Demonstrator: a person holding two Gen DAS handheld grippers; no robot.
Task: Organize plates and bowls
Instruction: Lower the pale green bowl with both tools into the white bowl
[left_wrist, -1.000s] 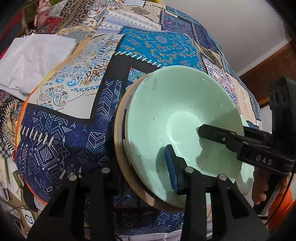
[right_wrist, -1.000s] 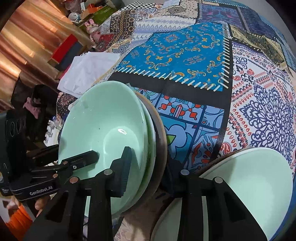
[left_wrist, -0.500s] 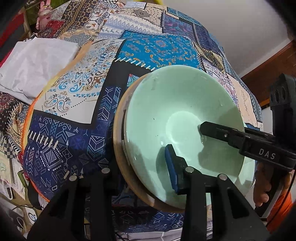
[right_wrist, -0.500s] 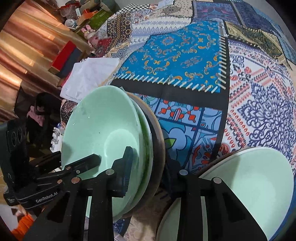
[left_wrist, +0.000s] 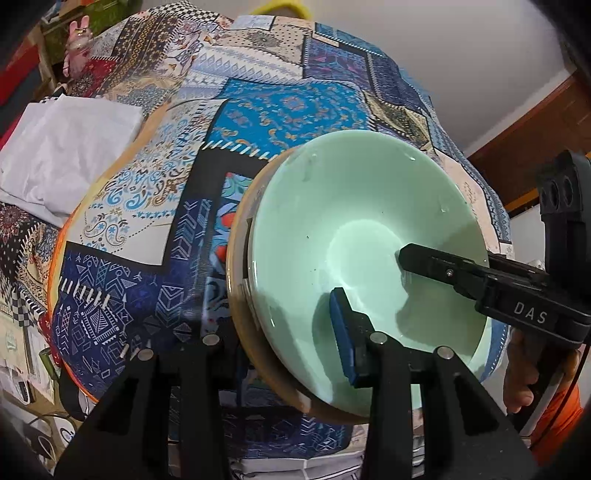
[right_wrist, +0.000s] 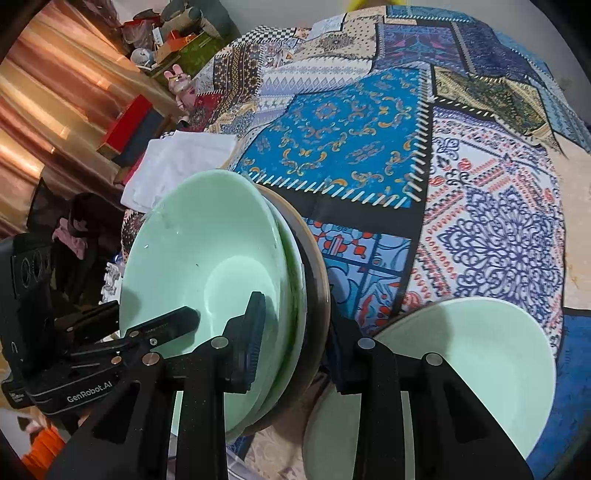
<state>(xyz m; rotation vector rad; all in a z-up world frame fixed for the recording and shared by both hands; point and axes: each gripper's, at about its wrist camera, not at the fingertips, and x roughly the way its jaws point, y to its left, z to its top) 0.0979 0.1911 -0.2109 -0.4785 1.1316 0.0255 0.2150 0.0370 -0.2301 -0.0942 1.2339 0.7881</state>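
Observation:
A mint-green bowl (left_wrist: 351, 229) sits on a green plate (right_wrist: 291, 280) and a tan plate (left_wrist: 236, 295), and this stack is held tilted above the patchwork tablecloth (left_wrist: 280, 110). My left gripper (left_wrist: 273, 332) is shut on the stack's near rim, with its blue pad inside the bowl and its other finger under the tan plate. My right gripper (right_wrist: 299, 343) is shut on the opposite rim in the same way. Each gripper shows in the other's view: the right gripper (left_wrist: 443, 269) and the left gripper (right_wrist: 166, 325). A second mint bowl (right_wrist: 461, 369) rests on the table at lower right.
A folded white cloth (left_wrist: 62, 155) lies at the table's left edge, also seen as the cloth (right_wrist: 177, 166) in the right wrist view. Boxes and clutter (right_wrist: 129, 122) stand beyond that edge. A person's hand (left_wrist: 517, 369) holds the right gripper's handle.
Both grippers have risen with the stack, so the tablecloth looks farther below. The grip on both rims is unchanged.

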